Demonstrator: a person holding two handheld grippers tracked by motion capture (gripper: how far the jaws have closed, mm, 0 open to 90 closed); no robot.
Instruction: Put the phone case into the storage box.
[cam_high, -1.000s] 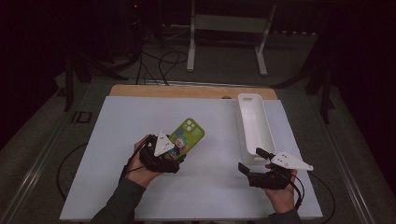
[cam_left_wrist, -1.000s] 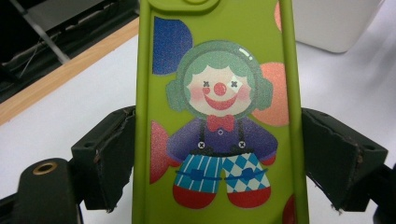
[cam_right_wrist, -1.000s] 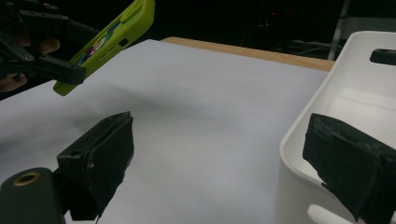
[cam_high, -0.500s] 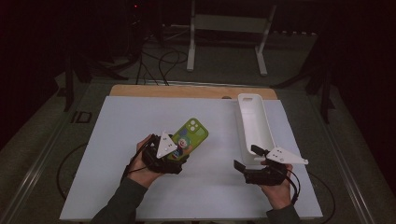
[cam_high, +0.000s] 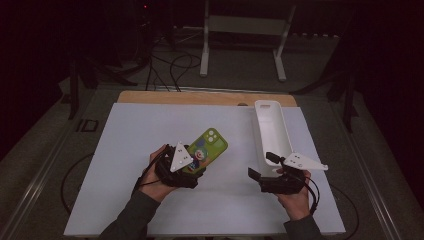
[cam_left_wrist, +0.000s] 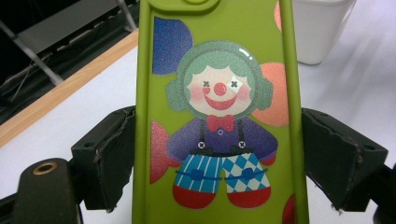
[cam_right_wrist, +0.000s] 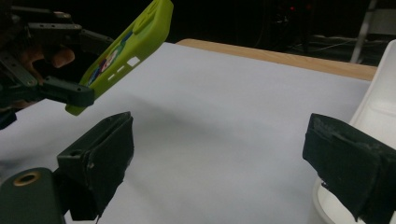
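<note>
A lime-green phone case (cam_high: 209, 144) printed with a clown (cam_left_wrist: 219, 135) is held tilted above the white table, camera end pointing away from the person. My left gripper (cam_high: 192, 162) is shut on its lower half, one black jaw pressing each long edge, as the left gripper view (cam_left_wrist: 219, 163) shows close up. My right gripper (cam_high: 261, 166) hovers low at the front right, jaws wide open (cam_right_wrist: 219, 163) with only bare table between them. It points toward the raised case (cam_right_wrist: 126, 51) and the left gripper (cam_right_wrist: 56, 88).
A long white tray (cam_high: 270, 127) lies lengthwise at the right of the table, its near end beside the right gripper and at the edge of that gripper's view (cam_right_wrist: 378, 107). A wooden strip (cam_high: 200, 97) edges the far side. Stands and cables sit beyond.
The right gripper has drifted a little to the left, toward the table's middle. The left gripper still holds the case, nearly unmoved.
</note>
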